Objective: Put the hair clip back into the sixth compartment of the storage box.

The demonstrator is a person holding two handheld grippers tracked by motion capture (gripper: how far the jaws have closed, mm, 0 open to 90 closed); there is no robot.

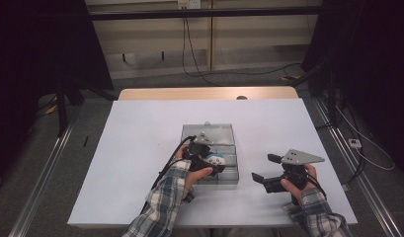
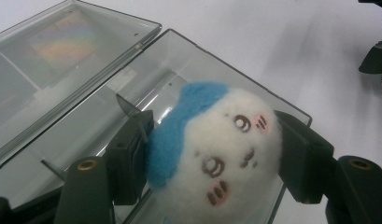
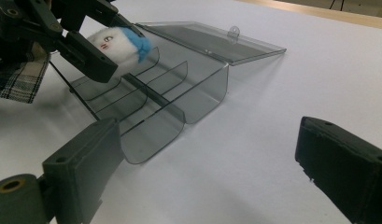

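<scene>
Near the centre of the high view, the left gripper (image 1: 209, 160) is clamping a small plush toy (image 1: 215, 159), white with a blue patch and a little face, over the clear plastic box (image 1: 224, 132) that is sitting on the white table (image 1: 140, 148). In the left gripper view the toy (image 2: 216, 144) is sitting in the lower middle of the frame, its two black jaws pressing against its left and right sides, while the box (image 2: 188, 60) with its dividers is lying beneath it and the open lid (image 2: 62, 42) is stretching into the upper left. In the right gripper view the toy (image 3: 118, 42) is showing at the upper left, hanging over the compartments at the left end of the box (image 3: 179, 93), with the lid (image 3: 216, 39) lying flat behind. The right gripper (image 1: 268, 170) is hovering at the lower right of the high view, well apart from the box, its jaws standing wide apart and holding nothing, over bare table (image 3: 254, 140).
</scene>
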